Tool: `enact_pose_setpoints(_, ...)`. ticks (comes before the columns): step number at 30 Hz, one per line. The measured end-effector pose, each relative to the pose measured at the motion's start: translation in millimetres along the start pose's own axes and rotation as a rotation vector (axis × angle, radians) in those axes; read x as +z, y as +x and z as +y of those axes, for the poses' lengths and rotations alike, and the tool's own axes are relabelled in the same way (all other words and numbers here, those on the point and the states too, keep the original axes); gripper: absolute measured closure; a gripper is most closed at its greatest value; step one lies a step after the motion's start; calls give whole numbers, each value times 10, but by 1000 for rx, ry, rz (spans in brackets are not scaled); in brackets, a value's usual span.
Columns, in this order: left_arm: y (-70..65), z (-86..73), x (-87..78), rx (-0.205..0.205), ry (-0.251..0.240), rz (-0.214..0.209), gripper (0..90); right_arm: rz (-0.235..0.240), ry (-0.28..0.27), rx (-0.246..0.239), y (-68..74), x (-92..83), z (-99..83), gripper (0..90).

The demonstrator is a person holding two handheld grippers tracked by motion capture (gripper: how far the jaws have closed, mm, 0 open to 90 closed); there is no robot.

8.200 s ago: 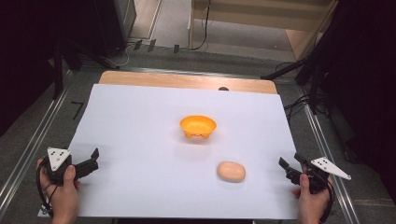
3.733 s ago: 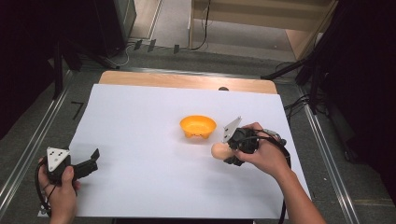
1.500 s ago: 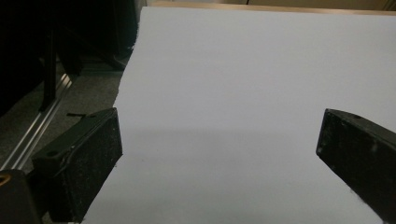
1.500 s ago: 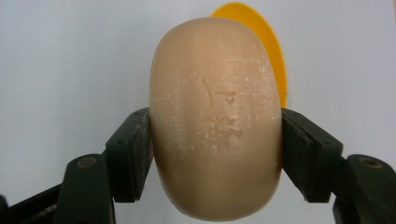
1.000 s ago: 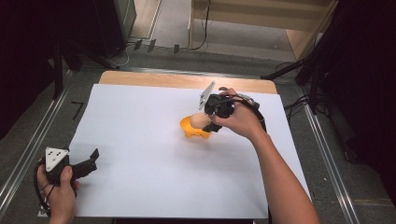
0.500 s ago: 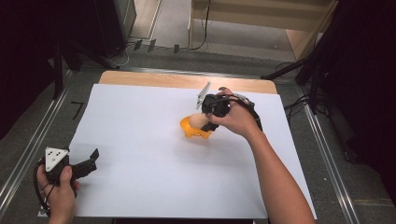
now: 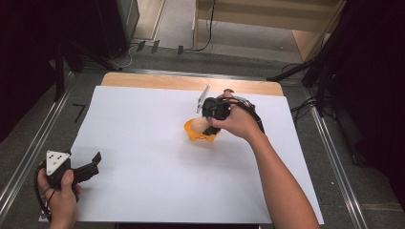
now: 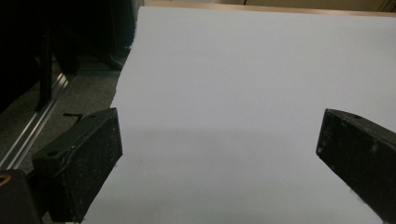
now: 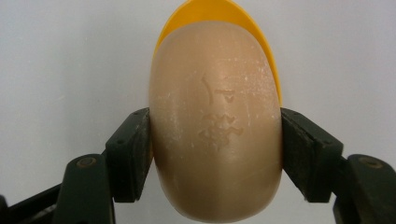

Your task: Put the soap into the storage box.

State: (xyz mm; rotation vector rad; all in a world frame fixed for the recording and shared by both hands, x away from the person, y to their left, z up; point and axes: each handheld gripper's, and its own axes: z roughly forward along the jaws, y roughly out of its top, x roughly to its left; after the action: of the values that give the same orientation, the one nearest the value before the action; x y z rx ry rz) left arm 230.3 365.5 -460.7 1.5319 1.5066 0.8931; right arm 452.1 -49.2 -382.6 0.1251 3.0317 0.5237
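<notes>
A: Near edge first. Left gripper (image 7: 90, 164) sits at the near-left corner of the white sheet (image 7: 143, 191), held low in the left hand (image 7: 59, 191).

B: Jaws?

A: Wide apart, nothing between them. In the left gripper view both black pads (image 8: 88, 154) frame bare sheet (floor and a metal rail off to one side).

B: OK. Middle of the table?

A: The person's right forearm (image 7: 282, 186) runs up from the bottom edge to the right hand (image 7: 239, 121), which holds the right gripper (image 7: 208, 130) over the sheet's middle, toward the far side.

B: Clamped?

A: Yes, clamped on the soap bar (image 9: 215, 121). The right gripper view shows one pad (image 9: 133, 154) pressed on each flank of the tan oval bar, a stamped mark on its face.

B: Where's the bar relative to the bowl?

A: Right above the orange bowl (image 7: 200, 133). In the right gripper view the bowl rim (image 9: 219, 11) curves around behind the far end of the bar. Can't tell whether the bar touches the bowl. In the high view the tan bar (image 7: 197, 125) shows at the bowl's top, gripper on it.

B: Farther back?

A: A strip of bare wooden tabletop (image 7: 153, 81) beyond the sheet, then grey floor with cables and a pale wooden frame (image 7: 267, 19).
</notes>
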Motion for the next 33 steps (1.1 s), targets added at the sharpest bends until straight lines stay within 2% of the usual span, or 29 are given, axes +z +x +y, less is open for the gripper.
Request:
enact_pose_setpoints(12,1,0,0,0,1,0,8,3,-1,13,-34,34,5,326)
enact_pose_setpoints(13,1,0,0,-1,0,0,8,-9,-9,9,-32,35,3,312)
enact_pose_setpoints(15,2,0,0,-1,0,-1,8,8,-31,23,-23,22,-2,217)
enact_pose_setpoints(17,2,0,-1,-1,0,-1,8,2,-34,26,-14,9,-2,181)
enact_pose_setpoints(22,2,-1,-1,-1,-1,-2,8,-6,-33,44,-5,-38,-30,183)
enact_pose_setpoints(33,2,0,0,-1,1,0,8,-11,-68,90,0,-131,-225,203)
